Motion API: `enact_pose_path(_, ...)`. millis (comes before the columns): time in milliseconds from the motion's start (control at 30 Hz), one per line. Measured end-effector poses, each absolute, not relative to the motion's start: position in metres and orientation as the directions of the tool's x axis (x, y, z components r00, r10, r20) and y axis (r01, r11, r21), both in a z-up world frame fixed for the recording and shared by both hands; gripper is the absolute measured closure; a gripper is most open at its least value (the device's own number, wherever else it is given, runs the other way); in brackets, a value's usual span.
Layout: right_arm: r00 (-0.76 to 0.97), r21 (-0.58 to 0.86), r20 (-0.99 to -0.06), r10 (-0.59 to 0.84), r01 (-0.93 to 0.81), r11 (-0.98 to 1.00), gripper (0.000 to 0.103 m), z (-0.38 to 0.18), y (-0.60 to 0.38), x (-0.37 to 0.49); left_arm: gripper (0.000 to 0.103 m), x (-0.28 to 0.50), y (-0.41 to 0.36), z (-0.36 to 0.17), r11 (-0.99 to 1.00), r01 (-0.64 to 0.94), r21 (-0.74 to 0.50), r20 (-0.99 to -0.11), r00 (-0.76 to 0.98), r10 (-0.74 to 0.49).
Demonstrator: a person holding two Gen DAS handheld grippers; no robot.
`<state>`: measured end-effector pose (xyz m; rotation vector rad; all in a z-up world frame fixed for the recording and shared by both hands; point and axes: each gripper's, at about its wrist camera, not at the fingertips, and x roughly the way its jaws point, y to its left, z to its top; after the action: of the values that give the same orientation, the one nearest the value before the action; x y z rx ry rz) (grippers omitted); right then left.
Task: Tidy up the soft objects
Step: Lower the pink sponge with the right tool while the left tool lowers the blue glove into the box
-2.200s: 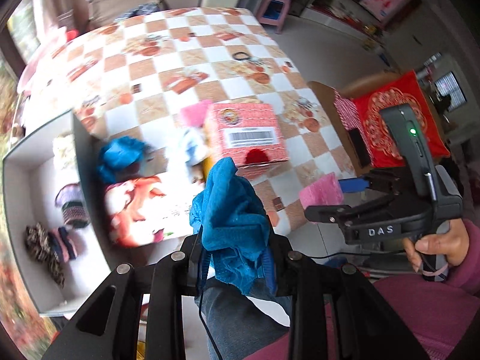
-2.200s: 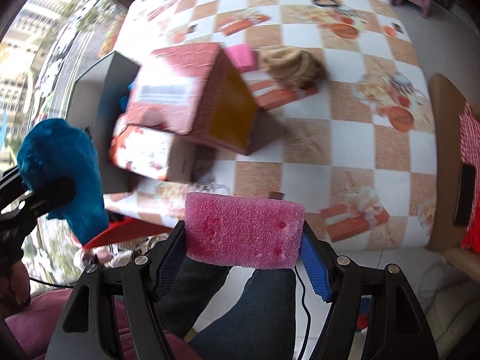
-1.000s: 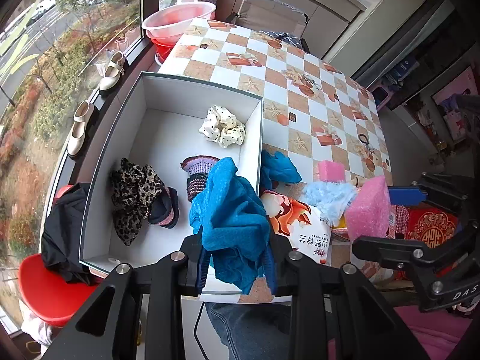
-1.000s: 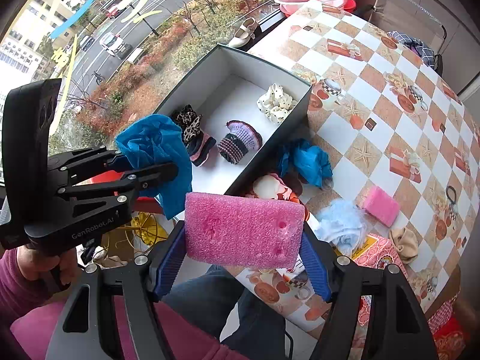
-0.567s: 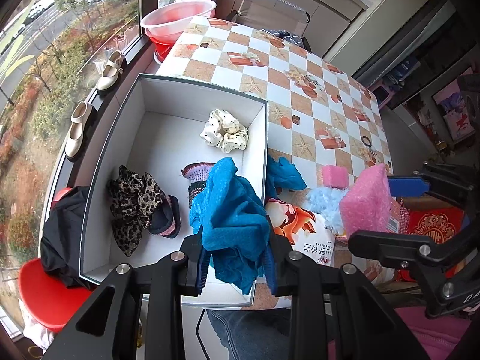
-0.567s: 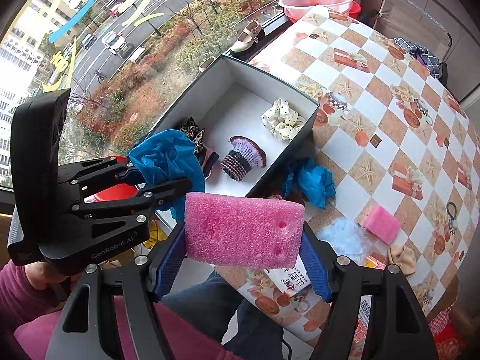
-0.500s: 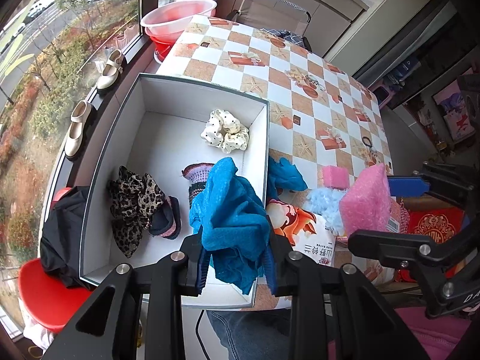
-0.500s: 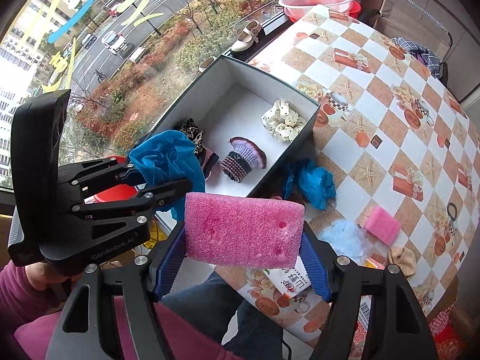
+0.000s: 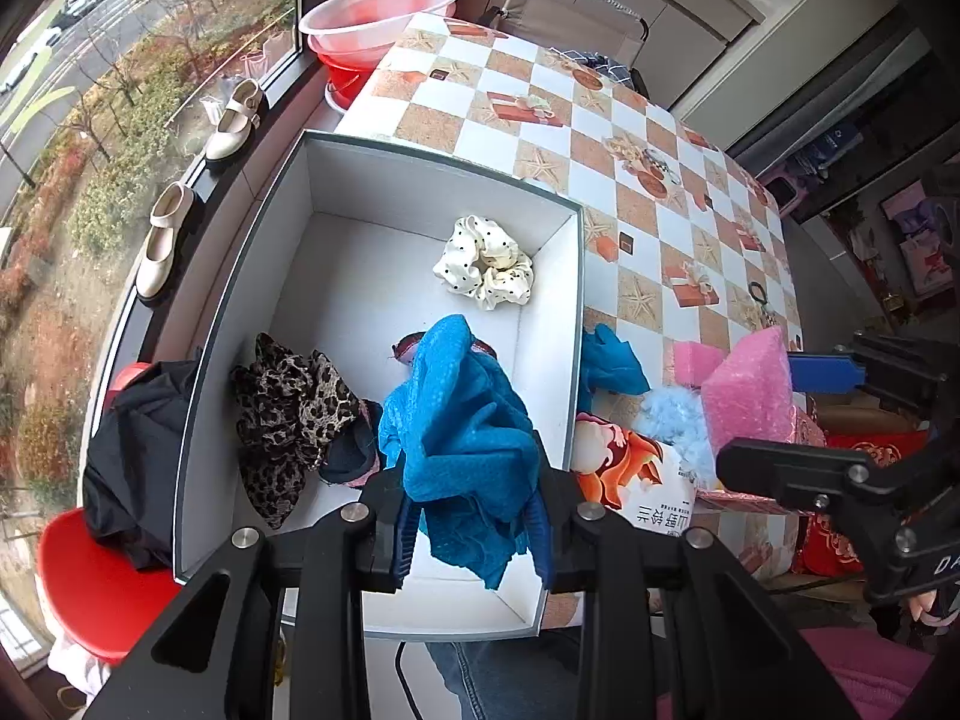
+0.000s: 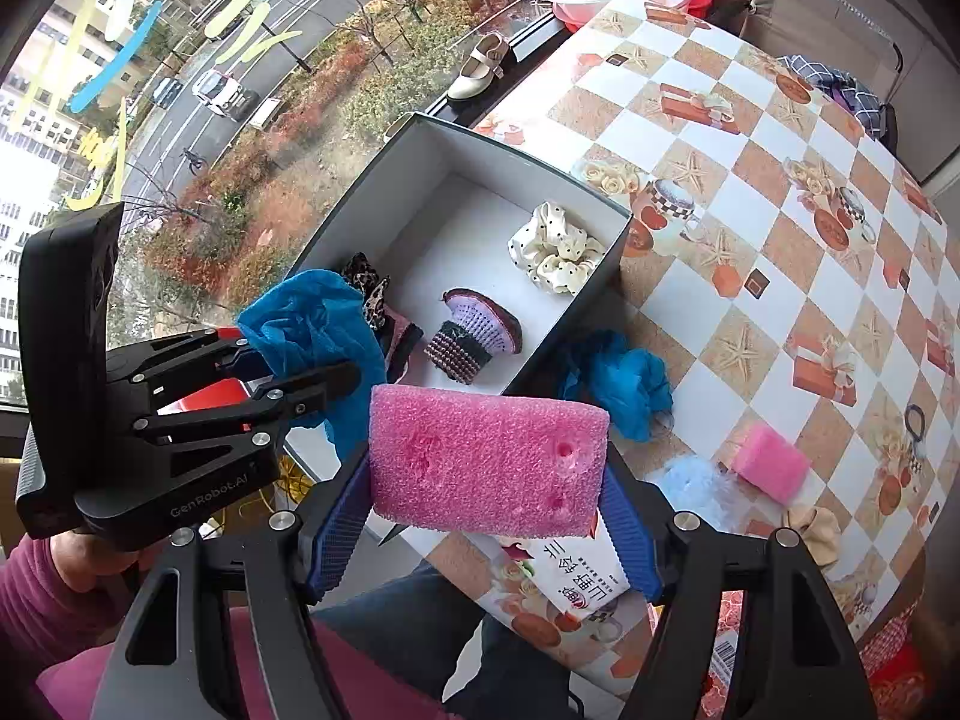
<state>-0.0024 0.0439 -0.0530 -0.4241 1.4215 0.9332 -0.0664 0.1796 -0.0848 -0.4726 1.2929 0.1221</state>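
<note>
My left gripper (image 9: 471, 519) is shut on a blue cloth (image 9: 456, 426) and holds it over the near end of the white open box (image 9: 558, 324). The box holds a cream dotted scrunchie (image 9: 485, 270), a leopard-print piece (image 9: 288, 414) and a purple knit item (image 10: 474, 330). My right gripper (image 10: 486, 516) is shut on a pink foam sponge (image 10: 486, 462), held above the table edge to the right of the box. The left gripper with its cloth (image 10: 312, 324) shows in the right wrist view.
On the checkered table (image 9: 660, 192) by the box lie another blue cloth (image 9: 609, 357), a light blue fluffy piece (image 9: 672, 420), a small pink sponge (image 10: 771, 462), a beige scrunchie (image 10: 813, 531) and a printed package (image 9: 630, 480). A red basin (image 9: 378, 12) stands at the far end.
Both grippers swung from the red box area to face the white box, then drifted slightly closer to it. Each kept hold of its object.
</note>
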Motion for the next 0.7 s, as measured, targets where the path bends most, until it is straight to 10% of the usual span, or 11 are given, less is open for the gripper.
enact_pose_path(700, -0.16, 0.298, -0.946, 0.283, -0.774, 0.559, 0.03, -0.071, 0.109, 0.022, 0.07, -0.042, 0.216, -0.108, 0.893, -0.387, -0.228, -0.965, 0.212, -0.155)
